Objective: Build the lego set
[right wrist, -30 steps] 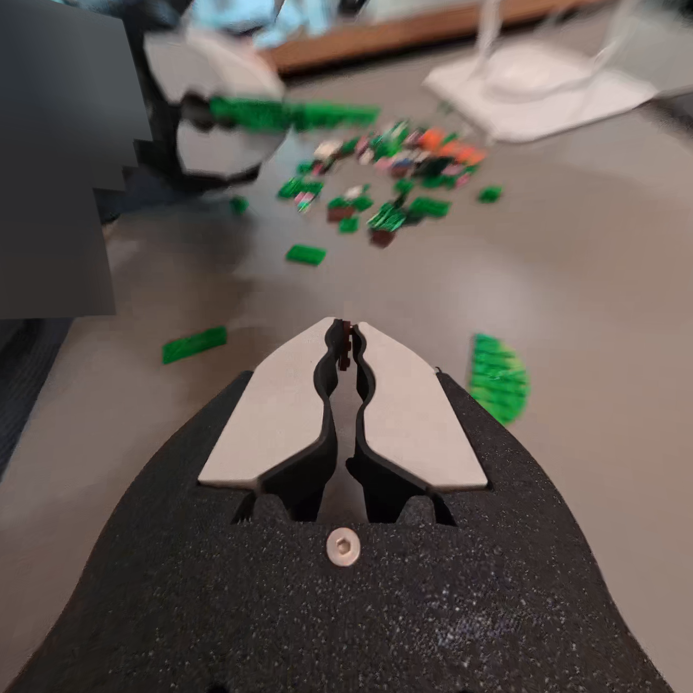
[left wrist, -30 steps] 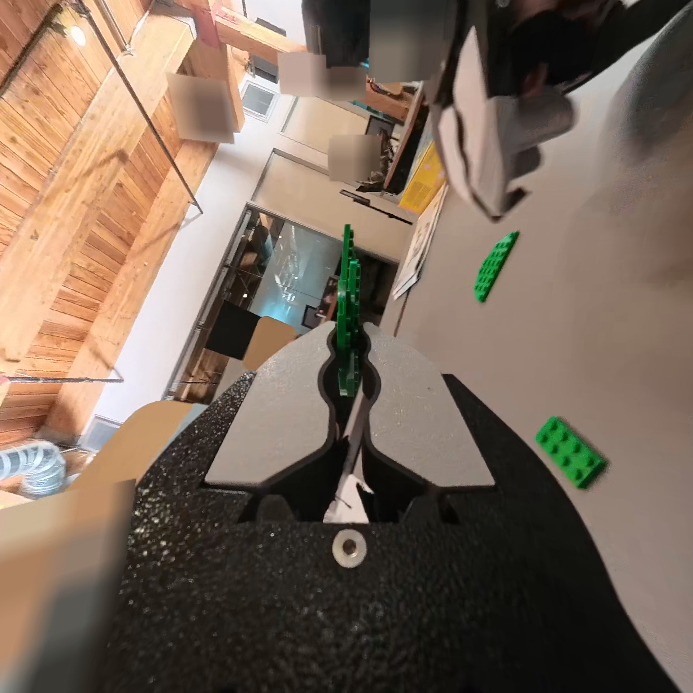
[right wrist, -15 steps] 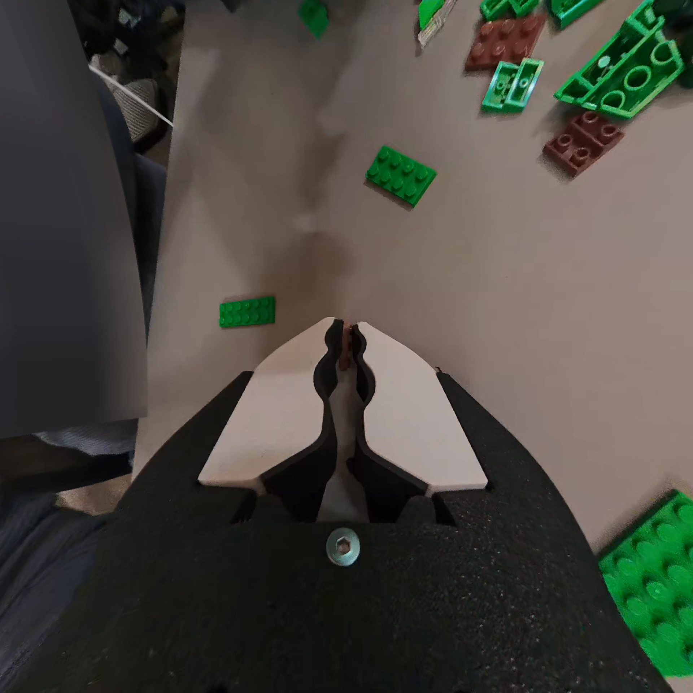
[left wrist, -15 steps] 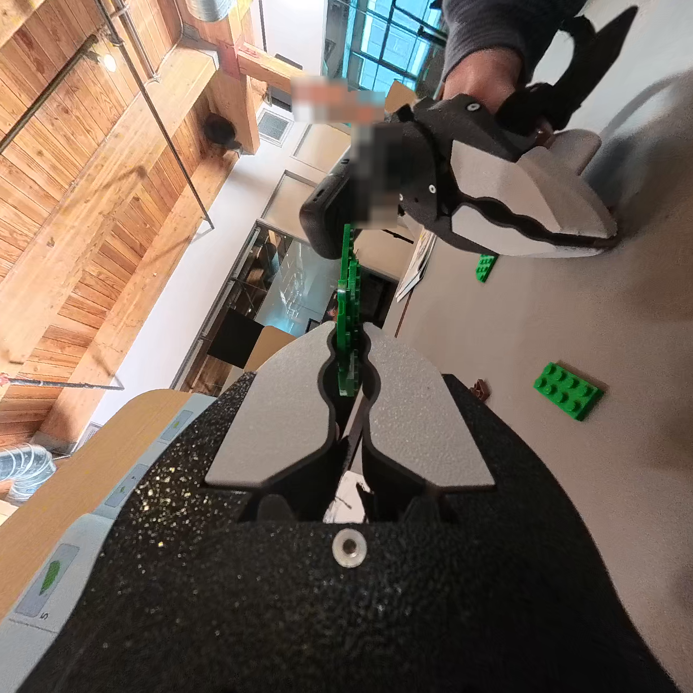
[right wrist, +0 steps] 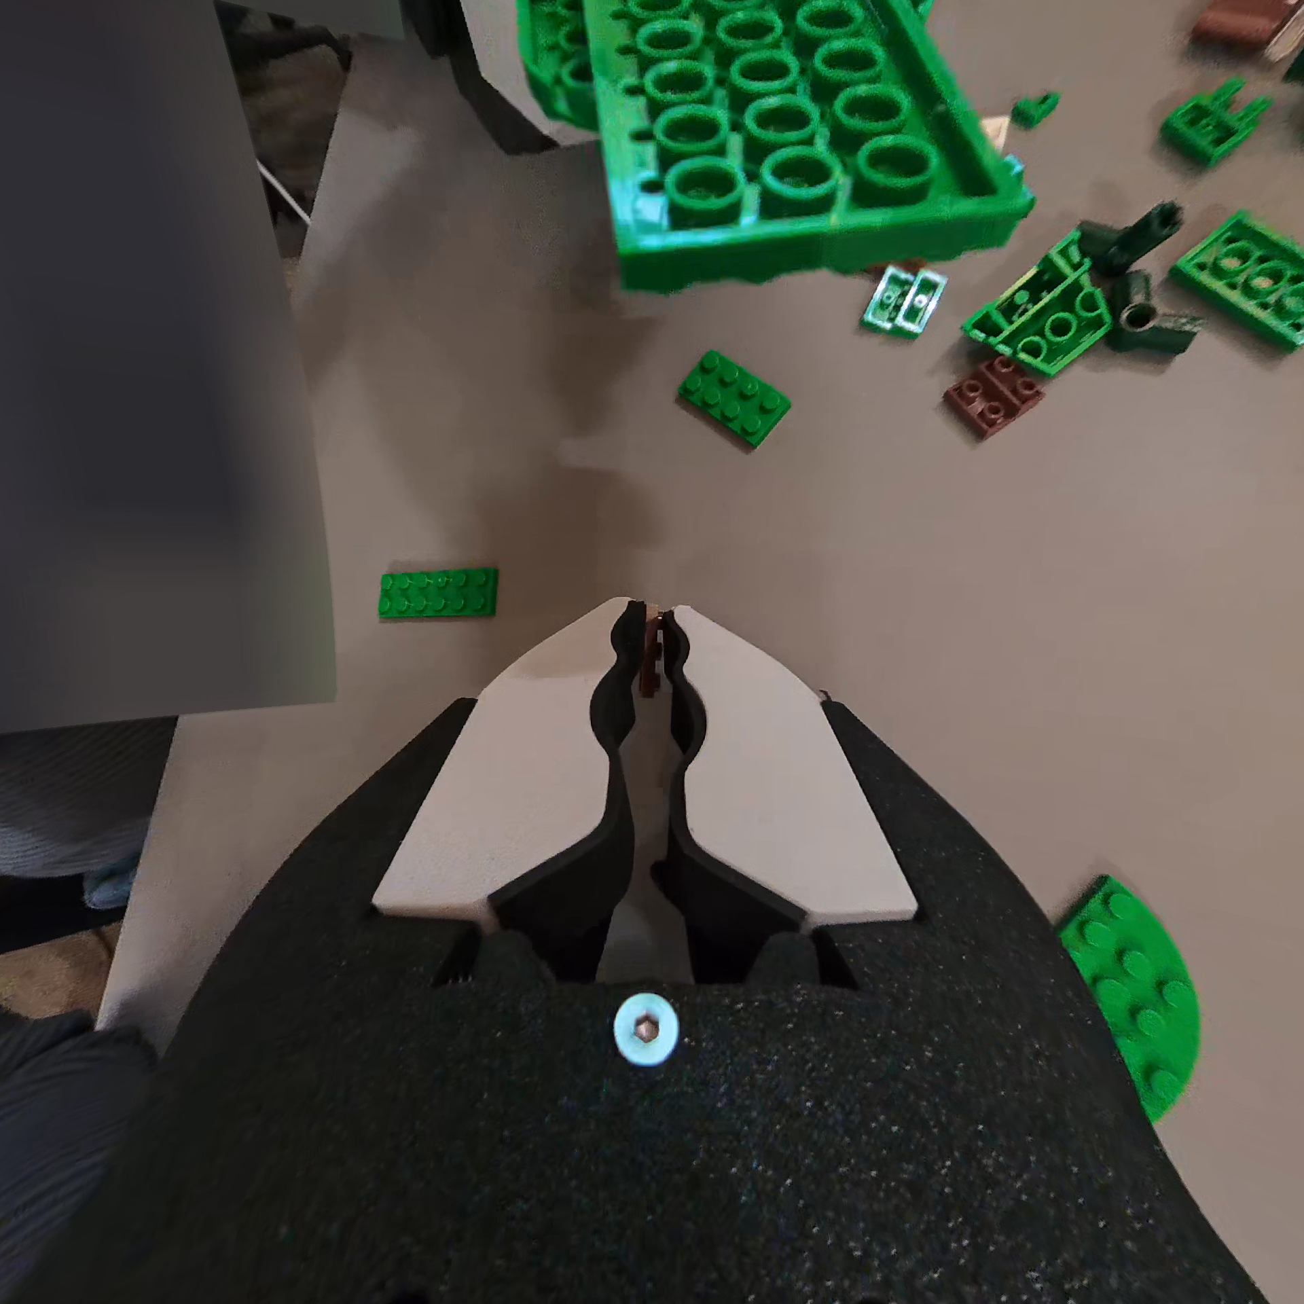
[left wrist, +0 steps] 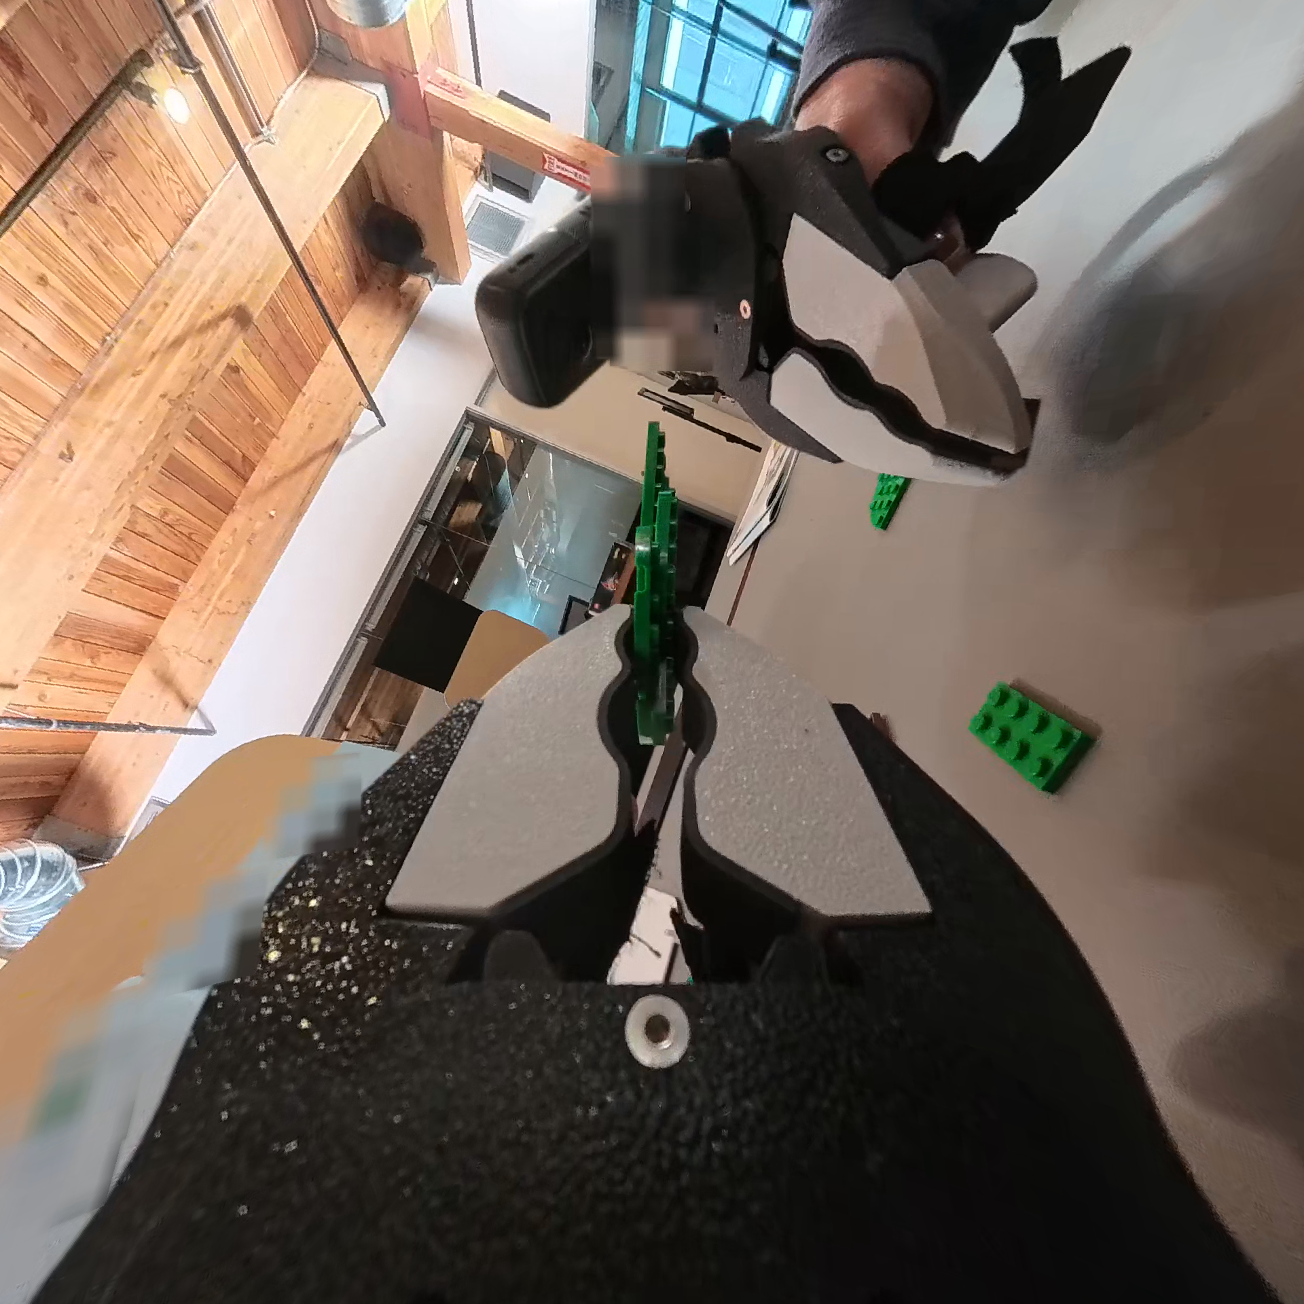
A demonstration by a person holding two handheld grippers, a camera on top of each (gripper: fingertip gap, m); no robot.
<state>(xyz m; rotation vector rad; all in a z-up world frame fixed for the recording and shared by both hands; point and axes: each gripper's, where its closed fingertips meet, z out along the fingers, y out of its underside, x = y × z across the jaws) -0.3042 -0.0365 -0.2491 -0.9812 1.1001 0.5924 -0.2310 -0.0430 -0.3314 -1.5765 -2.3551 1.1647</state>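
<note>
The left gripper (left wrist: pixel 653 635) is closed on a green plate assembly (left wrist: pixel 653 564), held edge-on and clear of the counter (left wrist: pixel 1058 882), probably so the other tool can reach one of its faces. In the right wrist view that assembly fills the top centre, hollow underside (right wrist: pixel 776 127) showing. The right gripper (right wrist: pixel 653 621) is nearly closed on a small brown piece (right wrist: pixel 650 663) at its very tip, seemingly readied for pressing onto the assembly. Loose parts lie on the counter: a green brick (right wrist: pixel 734 399) at centre, a flat green plate (right wrist: pixel 437 593) at left, a rounded plate (right wrist: pixel 1129 988) at lower right. The brown piece is mostly hidden by the jaws, so its shape is unclear; the assembly's studded side is unseen, and its top is cut off.
</note>
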